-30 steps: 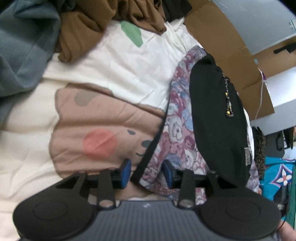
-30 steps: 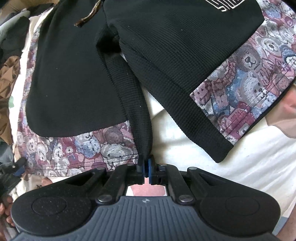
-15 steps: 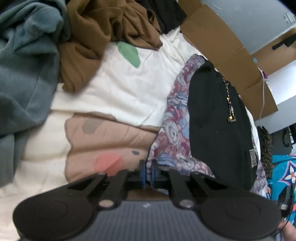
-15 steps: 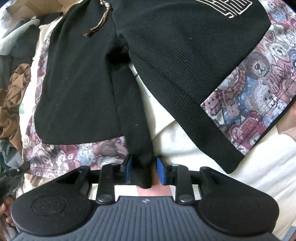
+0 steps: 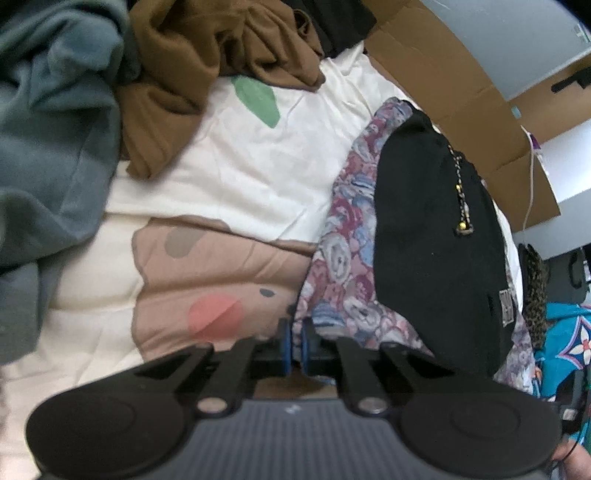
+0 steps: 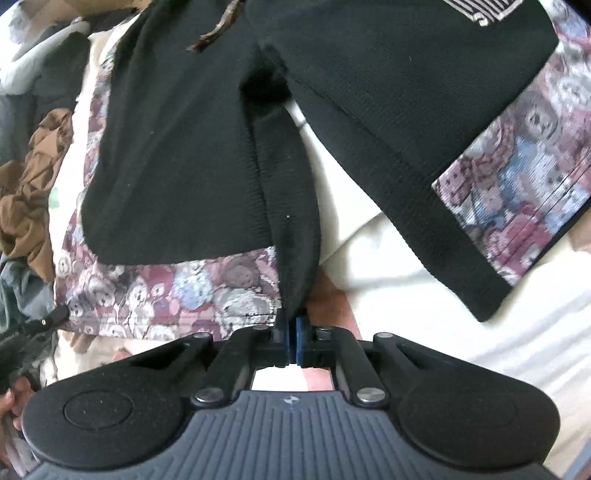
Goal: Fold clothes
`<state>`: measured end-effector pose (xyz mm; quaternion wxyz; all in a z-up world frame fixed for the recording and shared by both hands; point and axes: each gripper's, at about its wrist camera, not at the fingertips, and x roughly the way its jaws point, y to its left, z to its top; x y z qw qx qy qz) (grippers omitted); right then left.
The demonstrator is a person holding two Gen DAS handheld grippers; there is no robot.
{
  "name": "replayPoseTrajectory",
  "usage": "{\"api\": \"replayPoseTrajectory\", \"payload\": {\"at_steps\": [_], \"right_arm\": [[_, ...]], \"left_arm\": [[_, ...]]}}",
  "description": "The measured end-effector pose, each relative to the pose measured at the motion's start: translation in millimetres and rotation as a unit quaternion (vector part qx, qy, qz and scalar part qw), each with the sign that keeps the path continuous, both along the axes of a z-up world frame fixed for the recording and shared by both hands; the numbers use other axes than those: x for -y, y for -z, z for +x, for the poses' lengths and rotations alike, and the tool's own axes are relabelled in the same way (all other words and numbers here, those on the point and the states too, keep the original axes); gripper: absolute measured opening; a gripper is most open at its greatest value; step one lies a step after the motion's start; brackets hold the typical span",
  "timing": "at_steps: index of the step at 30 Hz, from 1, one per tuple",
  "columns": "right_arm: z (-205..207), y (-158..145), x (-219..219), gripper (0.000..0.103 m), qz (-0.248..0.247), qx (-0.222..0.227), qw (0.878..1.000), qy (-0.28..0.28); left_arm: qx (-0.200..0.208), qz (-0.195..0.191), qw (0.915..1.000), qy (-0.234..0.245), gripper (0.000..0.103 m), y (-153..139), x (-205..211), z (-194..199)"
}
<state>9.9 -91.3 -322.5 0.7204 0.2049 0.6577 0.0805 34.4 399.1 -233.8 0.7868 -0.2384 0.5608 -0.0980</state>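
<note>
A pair of black shorts (image 5: 436, 229) with teddy-bear patterned side panels (image 5: 343, 266) lies spread on a cream bedspread (image 5: 229, 177). My left gripper (image 5: 295, 339) is shut on the lower corner of the patterned panel's edge. In the right wrist view the same shorts (image 6: 177, 155) fill the frame, legs pointing toward me. My right gripper (image 6: 293, 332) is shut on the black inner hem of the left leg, beside the patterned hem band (image 6: 177, 295). A drawstring (image 6: 218, 29) lies near the waist.
A brown garment (image 5: 207, 66) and a grey-blue garment (image 5: 48, 140) are heaped at the far left of the bed. Flattened cardboard (image 5: 461, 85) lies behind the shorts. A turquoise patterned cloth (image 5: 565, 339) sits at the right. A hand (image 6: 11, 398) shows at the left edge.
My left gripper went from open to shut on the patterned edge. My right gripper opened half a second ago and has shut again on the black leg hem.
</note>
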Motion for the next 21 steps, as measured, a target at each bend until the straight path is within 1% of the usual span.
{"api": "replayPoseTrajectory", "payload": {"at_steps": [3,7,9,11,14,18,21], "right_arm": [[-0.1,-14.4,-0.8,0.001,-0.009,-0.001,1.0,-0.011],[0.4,-26.1,-3.3,0.001,-0.005,-0.003,1.0,-0.011],[-5.0,-28.8,-1.0,0.001,-0.002,-0.004,1.0,-0.015],[-8.6,-26.9,-4.6,0.001,-0.007,-0.007,1.0,-0.018],[-13.6,-17.5,-3.2,0.001,-0.01,-0.017,1.0,-0.009],[-13.1,-1.9,-10.7,0.001,-0.02,-0.029,0.999,-0.016],[-14.1,3.3,-13.9,0.0,-0.026,-0.032,0.999,-0.02]], "left_arm": [[0.002,-0.002,1.0,0.005,0.006,-18.8,4.2,0.1],[0.009,0.021,0.9997,-0.01,0.005,-42.1,6.8,-0.8],[0.006,0.023,0.9997,-0.012,0.005,-48.3,10.6,0.1],[-0.002,0.031,0.9995,-0.007,0.005,-45.3,13.3,-0.4],[-0.03,0.045,0.9985,-0.013,0.005,-23.3,9.9,-1.6],[-0.056,0.058,0.9965,-0.019,0.005,7.8,7.3,-3.4],[-0.057,0.072,0.9957,-0.012,0.005,17.2,9.6,-2.2]]}}
